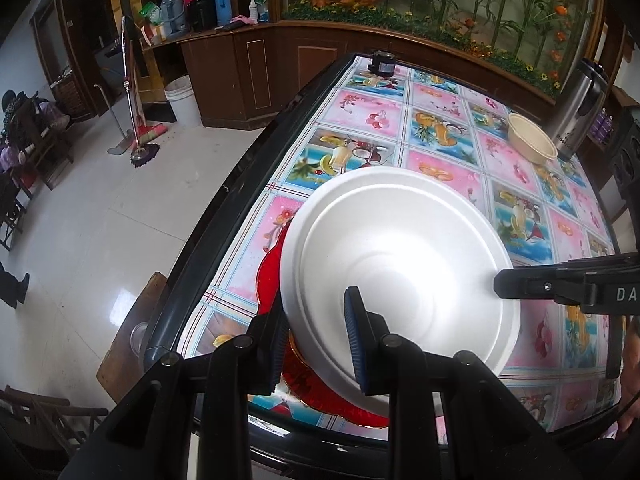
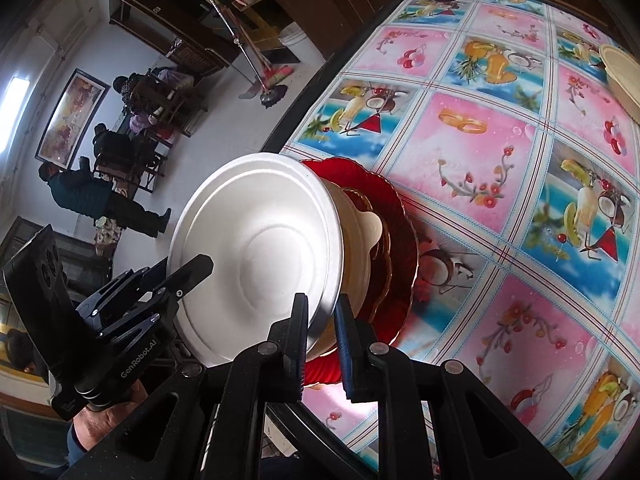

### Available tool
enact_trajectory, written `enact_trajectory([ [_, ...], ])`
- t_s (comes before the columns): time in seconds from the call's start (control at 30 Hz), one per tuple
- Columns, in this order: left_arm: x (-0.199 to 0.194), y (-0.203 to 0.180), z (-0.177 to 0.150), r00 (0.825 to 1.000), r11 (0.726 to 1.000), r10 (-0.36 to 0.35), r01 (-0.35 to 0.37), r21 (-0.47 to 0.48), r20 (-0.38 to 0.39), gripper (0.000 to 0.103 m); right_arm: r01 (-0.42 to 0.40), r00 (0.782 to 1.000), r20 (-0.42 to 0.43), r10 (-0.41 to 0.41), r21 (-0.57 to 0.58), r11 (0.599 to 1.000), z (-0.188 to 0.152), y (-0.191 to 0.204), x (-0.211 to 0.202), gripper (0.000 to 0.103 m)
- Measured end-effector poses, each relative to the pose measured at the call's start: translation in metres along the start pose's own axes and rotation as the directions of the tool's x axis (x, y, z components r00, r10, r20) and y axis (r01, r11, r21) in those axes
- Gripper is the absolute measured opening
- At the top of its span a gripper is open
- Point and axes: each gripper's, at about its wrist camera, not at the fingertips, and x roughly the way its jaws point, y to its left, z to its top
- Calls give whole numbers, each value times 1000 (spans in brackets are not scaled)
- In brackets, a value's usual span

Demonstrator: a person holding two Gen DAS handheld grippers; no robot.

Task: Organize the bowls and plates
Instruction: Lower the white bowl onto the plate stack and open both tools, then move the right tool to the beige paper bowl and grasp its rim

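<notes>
A white foam plate point(image 1: 394, 256) sits on top of a stack with a red scalloped plate point(image 1: 268, 280) at the bottom, near the table's front left edge. My left gripper point(image 1: 318, 340) straddles the white plate's near rim, jaws on either side of it. My right gripper point(image 2: 322, 344) straddles the opposite rim of the white plate point(image 2: 260, 252). In the right wrist view a cream bowl point(image 2: 356, 240) and an amber plate point(image 2: 382, 256) lie between the white plate and the red plate point(image 2: 396, 216). A second cream bowl point(image 1: 530, 138) stands at the table's far right.
The table point(image 1: 360, 128) has a fruit-patterned cloth and a dark raised edge. A steel thermos point(image 1: 582, 112) stands behind the far bowl. A small black device point(image 1: 382, 62) sits at the far table edge. Chairs, people and a broom are on the floor to the left.
</notes>
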Motion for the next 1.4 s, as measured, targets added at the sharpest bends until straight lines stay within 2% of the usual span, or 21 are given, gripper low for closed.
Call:
enact_trajectory([
  [0.1, 2, 1, 0, 1000, 1000, 4, -4, -6, -4, 27, 0, 1000, -12, 0, 1, 1000, 1, -1, 3, 19],
  [0.17, 1, 1, 0, 1000, 1000, 7, -7, -9, -4, 30, -5, 1000, -15, 5, 1, 1000, 0, -1, 2, 32],
  [0.23, -1, 2, 1, 1000, 1000, 10, -10, -13, 2, 33, -5, 1000, -8, 5, -4, 1000, -1, 0, -1, 39],
  [0.4, -10, 1, 3, 1000, 1000, 16, -15, -25, 26, 38, -18, 1000, 17, 18, -6, 1000, -8, -3, -15, 39],
  [0.57, -23, -14, 8, 998, 1000, -8, 9, -13, 62, 41, -32, 998, 51, 30, 35, 999, -14, -17, -32, 39],
  [0.73, -33, -49, 13, 995, 998, -54, 50, 45, 87, 47, -26, 997, 81, 18, 100, 995, -27, -44, -50, 39],
  [0.87, -33, -87, 13, 991, 988, -105, 96, 122, 78, 50, -17, 996, 94, 3, 154, 988, -39, -68, -61, 39],
  [1.0, -25, -137, 7, 986, 962, -167, 157, 224, 28, 54, -6, 994, 112, -18, 213, 977, -53, -96, -75, 39],
  [1.17, -12, -194, -11, 970, 900, -232, 242, 363, -72, 55, 27, 987, 147, -73, 292, 956, -62, -139, -99, 38],
  [1.3, -5, -216, -21, 960, 868, -254, 281, 409, -121, 56, 71, 971, 193, -140, 326, 943, -47, -174, -126, 38],
  [1.4, 5, -223, -26, 954, 859, -256, 298, 416, -154, 57, 99, 952, 243, -187, 334, 938, -23, -195, -152, 38],
])
